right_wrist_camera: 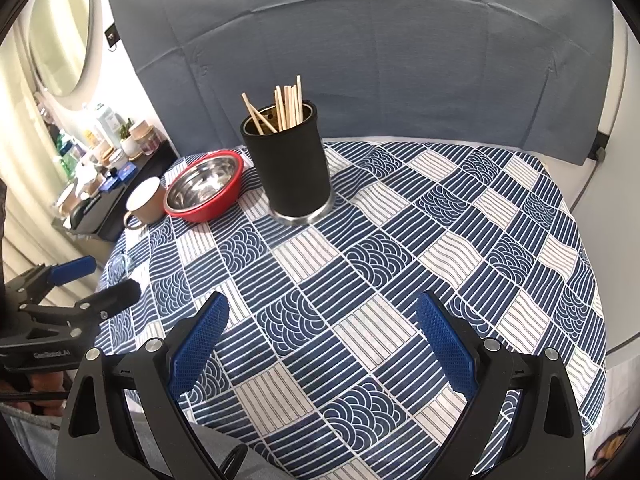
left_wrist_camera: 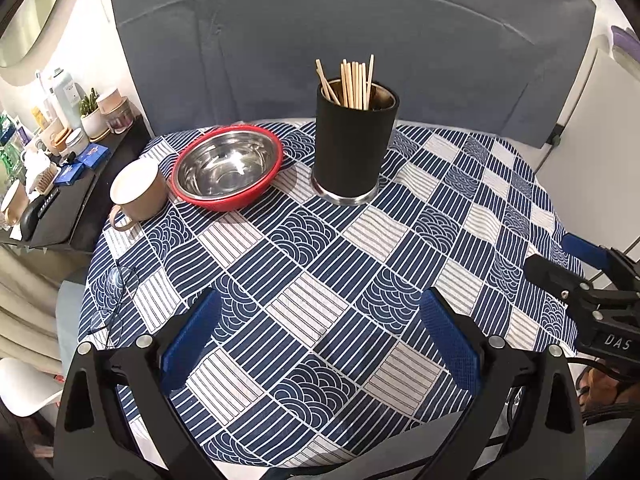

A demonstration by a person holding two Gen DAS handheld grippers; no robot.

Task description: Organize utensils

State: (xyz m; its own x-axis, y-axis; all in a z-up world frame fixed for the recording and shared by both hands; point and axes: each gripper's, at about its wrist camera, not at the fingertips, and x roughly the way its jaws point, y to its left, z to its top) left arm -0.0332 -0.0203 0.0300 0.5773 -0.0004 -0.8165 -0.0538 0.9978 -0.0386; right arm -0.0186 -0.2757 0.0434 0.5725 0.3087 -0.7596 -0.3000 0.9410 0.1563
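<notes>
One black holder (left_wrist_camera: 354,148) stood upright on the patterned tablecloth (left_wrist_camera: 340,280), carrying roughly a dozen wooden chopsticks (left_wrist_camera: 352,82); one red-rimmed steel bowl (left_wrist_camera: 228,168) sat just left of the holder; one beige mug (left_wrist_camera: 138,192) sat left of the bowl; one pair of glasses (left_wrist_camera: 112,300) lay nearer than the mug; left gripper (left_wrist_camera: 320,340) and right gripper (right_wrist_camera: 322,340) both hung before the holder, fingers spread wide, carrying nothing.

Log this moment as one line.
left gripper: open, empty | right gripper: open, empty | chopsticks: upright in black holder | red bowl: beside holder, empty
</notes>
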